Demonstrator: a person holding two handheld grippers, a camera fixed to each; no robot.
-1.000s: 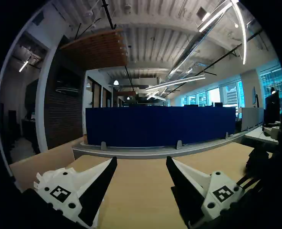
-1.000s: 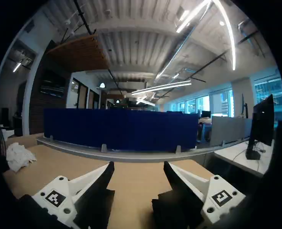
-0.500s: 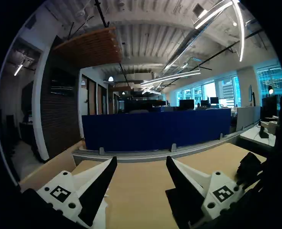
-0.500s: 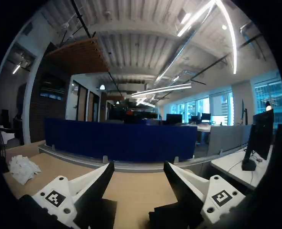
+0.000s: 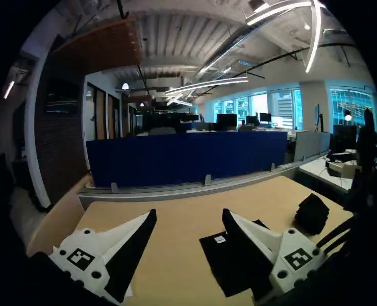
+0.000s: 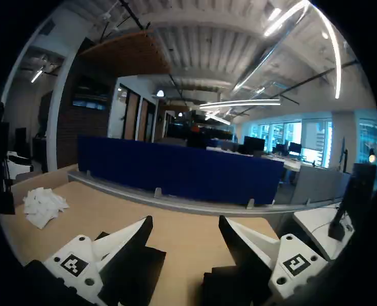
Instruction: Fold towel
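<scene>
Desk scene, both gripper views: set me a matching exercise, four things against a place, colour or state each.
Things:
1 white cloth
2 partition
3 flat black towel
4 monitor

Descriptions:
A blue, along the far edge of the desk
B bears a small white tag
C crumpled, far left in the right gripper view
D stands on the white desk to the right

Pairs: 1-C; 2-A; 3-B; 4-D

Left gripper view: bare table (image 5: 178,214) lies open toward 12 o'clock up to the blue partition (image 5: 188,158); a flat black towel (image 5: 221,265) at 5 and a black bundle (image 5: 311,213) at 3 block the right.
</scene>
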